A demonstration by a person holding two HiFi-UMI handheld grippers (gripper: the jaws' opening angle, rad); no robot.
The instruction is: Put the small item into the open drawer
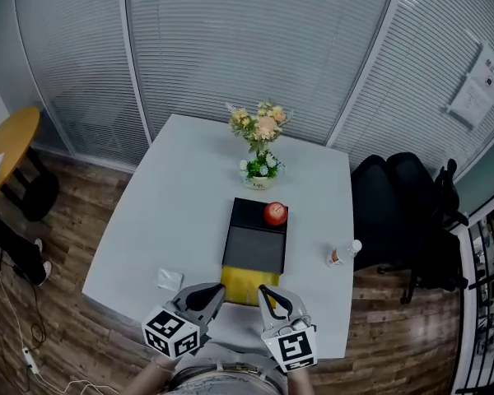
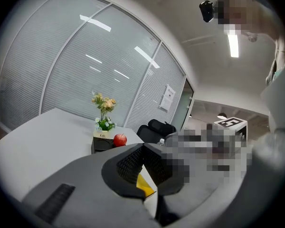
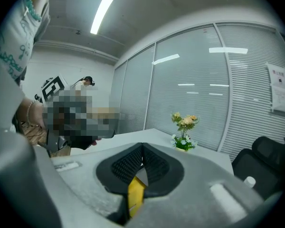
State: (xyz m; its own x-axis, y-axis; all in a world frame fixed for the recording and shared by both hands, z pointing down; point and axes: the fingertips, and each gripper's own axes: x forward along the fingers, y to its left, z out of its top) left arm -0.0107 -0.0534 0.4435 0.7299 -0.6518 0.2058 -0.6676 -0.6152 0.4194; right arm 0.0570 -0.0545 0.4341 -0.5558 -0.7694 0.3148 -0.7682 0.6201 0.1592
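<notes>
Both my claws are pinched shut and empty, left claw (image 1: 216, 292) and right claw (image 1: 264, 291), hovering at the near table (image 1: 173, 204) edge. They cover part of the open yellow drawer (image 1: 240, 280); along their own views only a yellow sliver shows under the closed pads. The small white item (image 1: 169, 279) lies on the table just left of the drawer, its print too small to read. The flower pot (image 1: 259, 181) label and the notice (image 1: 477, 85) on the blinds are illegible too.

No legible text or labels
</notes>
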